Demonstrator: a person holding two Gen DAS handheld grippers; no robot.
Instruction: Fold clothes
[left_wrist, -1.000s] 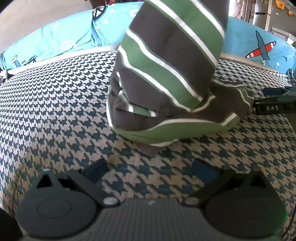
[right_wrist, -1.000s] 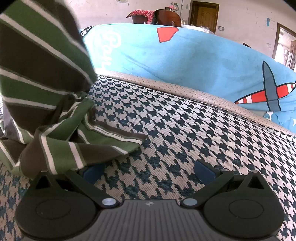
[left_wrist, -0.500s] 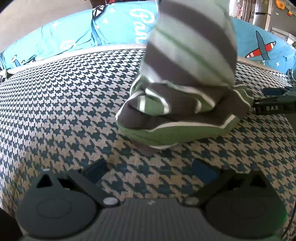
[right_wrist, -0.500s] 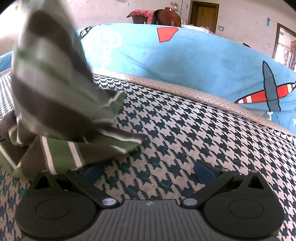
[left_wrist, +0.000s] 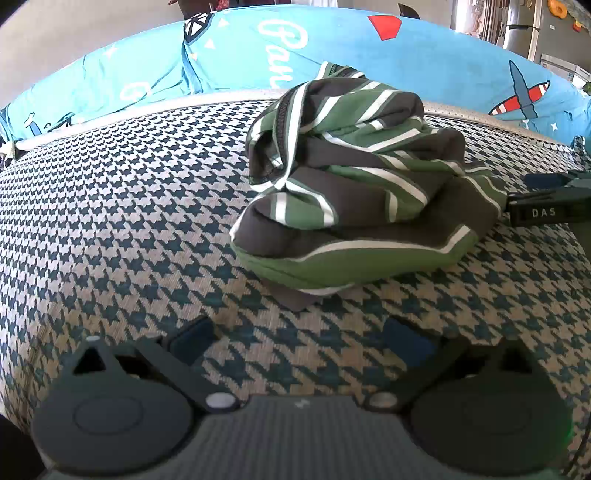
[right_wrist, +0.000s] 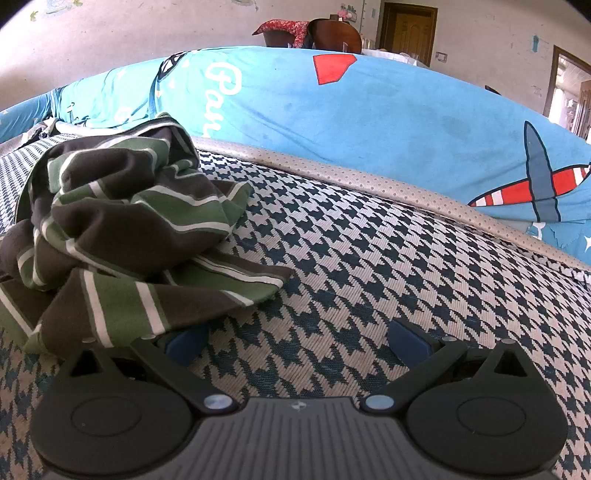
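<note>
Green, dark brown and white stripes mark the crumpled knit garment (left_wrist: 362, 192), which lies in a loose heap on the blue-and-cream houndstooth woven bed cover (left_wrist: 122, 206). In the left wrist view the heap sits right of centre in the upper half of the frame, its lowest fold a thick green roll with a white edge line resting on the cover. In the right wrist view the same garment (right_wrist: 122, 229) fills the left side, and one flat striped flap reaches toward the middle of the frame.

Left tool (left_wrist: 299, 341): its two blue-tipped fingers stand wide apart at the bottom of the frame, with bare houndstooth cover between them. It holds nothing, and the garment lies just beyond its tips, not touching them.

Right tool (right_wrist: 297, 341): its fingers are likewise spread wide and grip nothing. The lower edge of the garment lies over or just against its left finger (right_wrist: 183, 341), while the right finger is clear of the cloth. From the left wrist view, the right tool shows at the right edge as a dark bar lettered "DAS", close beside the heap.

Behind the cover runs a pale dotted piping strip (right_wrist: 369, 177), and beyond it a bright turquoise printed quilt (right_wrist: 369, 110) with white script, a red shape and a red-and-white striped aeroplane.
</note>
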